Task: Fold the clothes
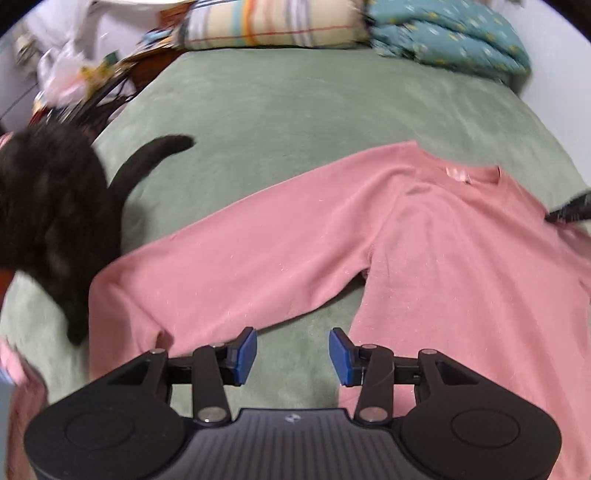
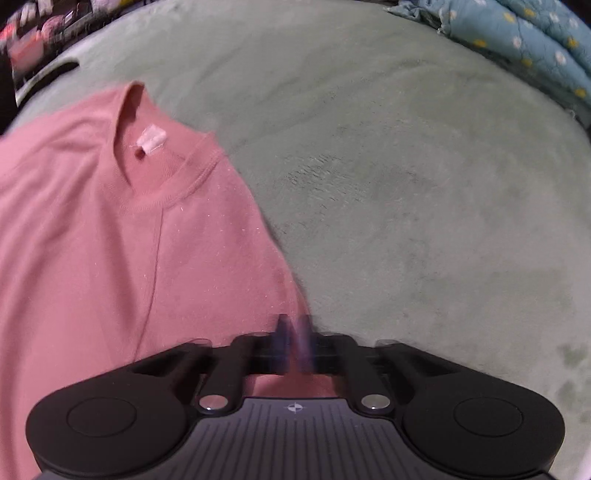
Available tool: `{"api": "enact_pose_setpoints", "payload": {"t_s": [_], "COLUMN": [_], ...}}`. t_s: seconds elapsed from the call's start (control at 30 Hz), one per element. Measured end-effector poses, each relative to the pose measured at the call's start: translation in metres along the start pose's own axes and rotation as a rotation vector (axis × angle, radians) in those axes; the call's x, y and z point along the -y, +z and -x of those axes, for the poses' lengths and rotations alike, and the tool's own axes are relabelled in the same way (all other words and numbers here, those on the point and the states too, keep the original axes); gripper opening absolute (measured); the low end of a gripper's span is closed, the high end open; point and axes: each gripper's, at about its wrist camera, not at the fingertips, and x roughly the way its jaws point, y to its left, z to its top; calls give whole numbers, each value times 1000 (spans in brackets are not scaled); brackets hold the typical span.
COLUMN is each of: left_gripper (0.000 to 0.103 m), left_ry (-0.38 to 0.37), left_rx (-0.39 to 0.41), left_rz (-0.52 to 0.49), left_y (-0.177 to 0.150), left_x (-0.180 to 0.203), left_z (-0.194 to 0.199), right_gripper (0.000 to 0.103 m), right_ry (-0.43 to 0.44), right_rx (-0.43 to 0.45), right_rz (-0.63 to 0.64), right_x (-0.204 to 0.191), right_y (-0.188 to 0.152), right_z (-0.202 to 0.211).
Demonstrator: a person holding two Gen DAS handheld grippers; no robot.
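A: Plenty hard to make out here. On the bed's left edge a black cat (image 1: 48, 206) is a dark smear, head cut off by the frame, only the tail crisp. Beyond that edge the clutter is too blurred to name.

B: And the right gripper (image 2: 293, 339)?

A: Its blue pads (image 2: 282, 332) are streaked, but they stand pressed together with pink cloth at them, clamped on the edge of the pink sweater (image 2: 110, 240) at its right side. From the left wrist view only a dark sliver of that gripper shows, at the frame's right edge.

B: Any writing?

A: A white label (image 2: 151, 140) sits inside the neckline (image 1: 458, 173), nothing legible on it. A small round emblem marks each gripper body, no text.

B: The left gripper (image 1: 293, 356)?

A: Released, jaws wide apart, low over bare green bedspread (image 1: 295, 110) in the gap between the sweater's outstretched sleeve (image 1: 240, 251) and its body. The sleeve's cuff end runs out of frame at lower left.

B: So where's the sweater?

A: Spread flat, front up, across the near half of the bed, neckline toward the head end, where a striped pillow (image 1: 273, 22) and a teal floral quilt (image 1: 450, 37) lie, both cropped at the top.
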Motion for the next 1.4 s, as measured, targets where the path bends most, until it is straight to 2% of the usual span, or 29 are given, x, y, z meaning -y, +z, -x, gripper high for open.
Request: {"api": "enact_pose_setpoints", "payload": {"t_s": [0.1, 0.23, 0.27, 0.33, 0.4, 0.43, 0.47, 0.5, 0.53, 0.6, 0.67, 0.73, 0.8, 0.83, 0.93, 1.03, 1.13, 1.23, 1.33, 1.37, 1.4], "left_gripper": [42, 42, 42, 42, 42, 42, 42, 42, 42, 42, 42, 44, 46, 46, 50, 55, 55, 55, 53, 52, 37], "left_ry": [5, 29, 23, -7, -34, -44, -64, -86, -107, -122, -162, -251, -295, -306, -255, -252, -295, -305, -324, -325, -335], "left_rx": [-15, -31, -40, -55, -40, -19, 30, 77, 123, 172, 248, 257, 227, 190, 196, 189, 115, 63, 19, 15, 15], "left_rz": [3, 59, 74, 96, 93, 64, -17, -92, -163, -248, -362, -394, -408, -441, -586, -646, -672, -695, -715, -716, -709], "left_y": [3, 9, 12, 18, 29, 38, 57, 71, 84, 100, 132, 167, 184, 201, 221, 228, 236, 236, 229, 228, 228], "left_x": [-6, -14, -14, -15, -14, -9, 0, 9, 16, 25, 42, 57, 65, 78, 107, 119, 126, 130, 128, 128, 127], "left_z": [0, -13, -18, -28, -37, -42, -51, -59, -66, -78, -106, -141, -160, -182, -207, -218, -232, -240, -245, -247, -248], "right_gripper": [2, 1, 2, 7, 20, 25, 31, 32, 33, 39, 39, 39, 41, 42, 43, 43, 43, 43, 43, 37, 13], "right_ry": [-130, -253, -257, -273, -288, -300, -299, -281, -243, -175, -148, -125, -91, -75, -25, 13, 9, 13, 48, 55, 61], "right_rx": [92, 71, 56, -13, 42, 91, 130, 208, 232, 226, 200, 207, 225, 230, 199, 169, 160, 151, 95, 85, 72], "right_rz": [-78, -72, -91, -136, -165, -192, -215, -258, -262, -230, -172, -127, -107, -94, -30, -13, -3, 14, 47, 56, 63], "right_x": [12, 14, 15, 19, 24, 26, 28, 31, 32, 31, 27, 22, 18, 16, 9, 8, 3, 3, 3, 4, 2], "right_y": [12, 24, 24, 21, 9, 2, -5, -21, -30, -43, -49, -45, -36, -31, -15, 4, 18, 31, 36, 37, 37], "right_z": [17, 1, -4, -17, -3, 9, 19, 41, 51, 61, 66, 62, 56, 52, 34, 11, -1, -12, -22, -23, -24]}}
